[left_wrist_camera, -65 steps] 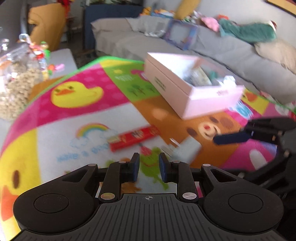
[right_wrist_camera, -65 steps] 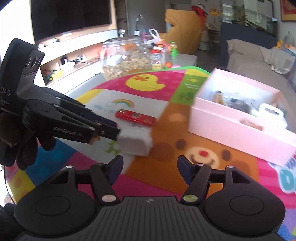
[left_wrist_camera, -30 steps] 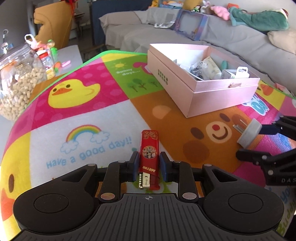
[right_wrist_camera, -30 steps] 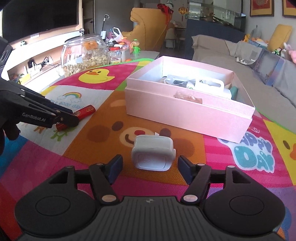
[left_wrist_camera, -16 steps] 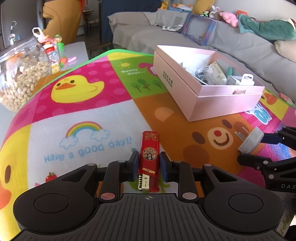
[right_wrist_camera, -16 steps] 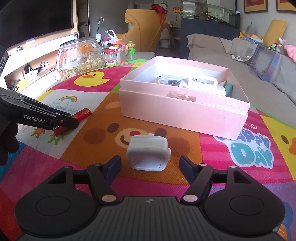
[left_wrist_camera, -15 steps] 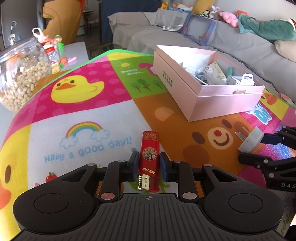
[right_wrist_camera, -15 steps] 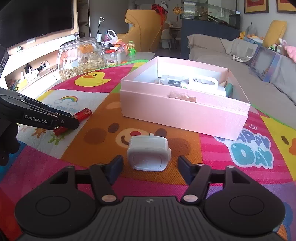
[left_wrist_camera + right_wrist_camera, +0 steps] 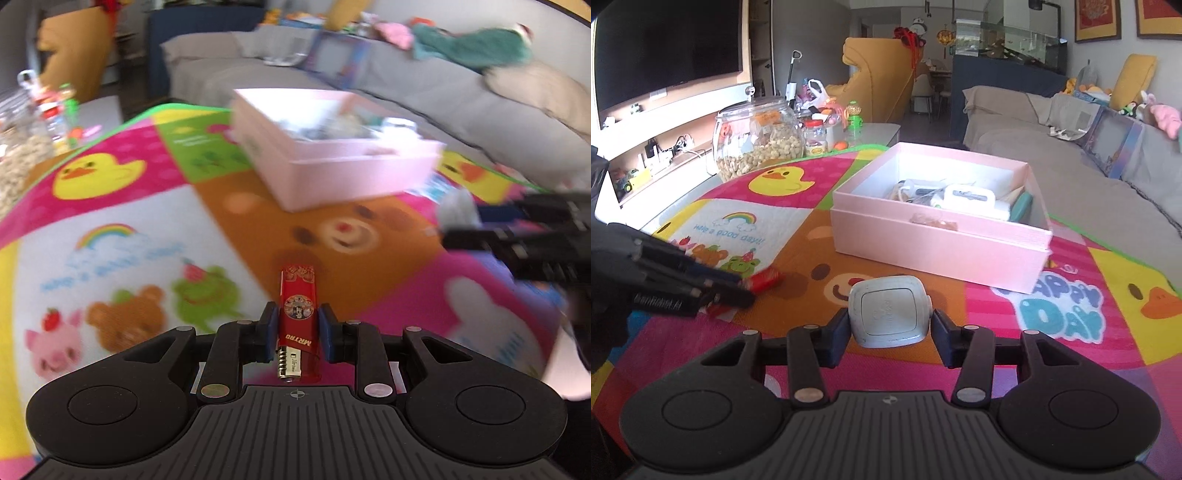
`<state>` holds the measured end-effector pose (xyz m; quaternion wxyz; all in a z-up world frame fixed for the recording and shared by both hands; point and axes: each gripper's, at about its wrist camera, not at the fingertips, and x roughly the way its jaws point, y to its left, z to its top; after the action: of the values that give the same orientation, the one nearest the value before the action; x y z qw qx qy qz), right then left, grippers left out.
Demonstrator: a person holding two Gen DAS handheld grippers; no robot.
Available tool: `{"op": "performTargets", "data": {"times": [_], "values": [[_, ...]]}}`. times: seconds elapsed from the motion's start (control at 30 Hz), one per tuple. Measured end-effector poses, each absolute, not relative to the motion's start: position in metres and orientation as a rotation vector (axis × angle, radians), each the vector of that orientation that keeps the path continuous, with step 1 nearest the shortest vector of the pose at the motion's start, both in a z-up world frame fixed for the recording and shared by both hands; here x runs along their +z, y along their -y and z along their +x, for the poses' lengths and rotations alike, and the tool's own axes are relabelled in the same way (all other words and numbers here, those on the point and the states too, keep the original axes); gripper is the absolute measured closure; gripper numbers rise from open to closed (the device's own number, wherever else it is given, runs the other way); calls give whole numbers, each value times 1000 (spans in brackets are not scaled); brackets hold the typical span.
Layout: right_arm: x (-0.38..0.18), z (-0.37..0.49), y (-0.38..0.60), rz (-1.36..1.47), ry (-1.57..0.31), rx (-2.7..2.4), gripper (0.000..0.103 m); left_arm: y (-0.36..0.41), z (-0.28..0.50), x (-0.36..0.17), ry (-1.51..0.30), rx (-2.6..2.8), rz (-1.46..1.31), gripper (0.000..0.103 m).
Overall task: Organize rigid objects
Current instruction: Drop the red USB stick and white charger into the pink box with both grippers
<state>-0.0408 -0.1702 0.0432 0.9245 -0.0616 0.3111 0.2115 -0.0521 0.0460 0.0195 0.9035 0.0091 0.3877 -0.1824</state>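
The left tongs (image 9: 297,334) are clamped on a red lighter (image 9: 298,317), one blue pad pressed against each long side. The lighter points forward, its metal end toward the camera, and it is held above the colourful play mat (image 9: 110,229) that covers the worktop. This view is blurred, so whether the lighter's far tip touches the mat cannot be told.

The right tongs (image 9: 891,334) are closed on a grey-white plug adapter (image 9: 889,312), gripped at its two sides with its flat face toward the camera. It sits over the bear picture on the mat (image 9: 1015,306).

A pink box (image 9: 942,236) stands open on the mat ahead of both tongs. Inside it lie a white device (image 9: 967,195), a teal item (image 9: 1023,206) against the right wall, and some cables. A small brown patch shows on the front rim.

In the right wrist view the left tongs (image 9: 738,291) appear at the left edge with the lighter's red tip (image 9: 764,278) showing beyond them. A glass jar of nuts (image 9: 761,140) stands past the mat's far left corner, near small bottles. A grey sofa (image 9: 1071,147) runs behind the box.
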Motion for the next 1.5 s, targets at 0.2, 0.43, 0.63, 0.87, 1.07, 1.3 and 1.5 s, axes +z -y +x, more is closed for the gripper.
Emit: {"op": "performTargets", "data": {"times": [0.2, 0.43, 0.63, 0.87, 1.07, 1.3, 1.5], "values": [[64, -58, 193, -95, -587, 408, 56, -22, -72, 43, -758, -477, 55, 76], [80, -72, 210, -64, -514, 386, 56, -16, -43, 114, -542, -453, 48, 76], [76, -69, 214, -54, -515, 377, 56, 2, 26, 161, -420, -426, -9, 76], [66, -65, 220, -56, -540, 338, 56, 20, 92, 158, -421, -373, -80, 76], [58, -57, 226, -44, -576, 319, 56, 4, 73, 121, -525, -391, -102, 76], [61, -42, 223, -47, -596, 298, 56, -25, 14, 77, -637, -360, -84, 76], [115, -2, 203, -56, -444, 291, 56, -30, -5, 55, -694, -317, -51, 76]]}}
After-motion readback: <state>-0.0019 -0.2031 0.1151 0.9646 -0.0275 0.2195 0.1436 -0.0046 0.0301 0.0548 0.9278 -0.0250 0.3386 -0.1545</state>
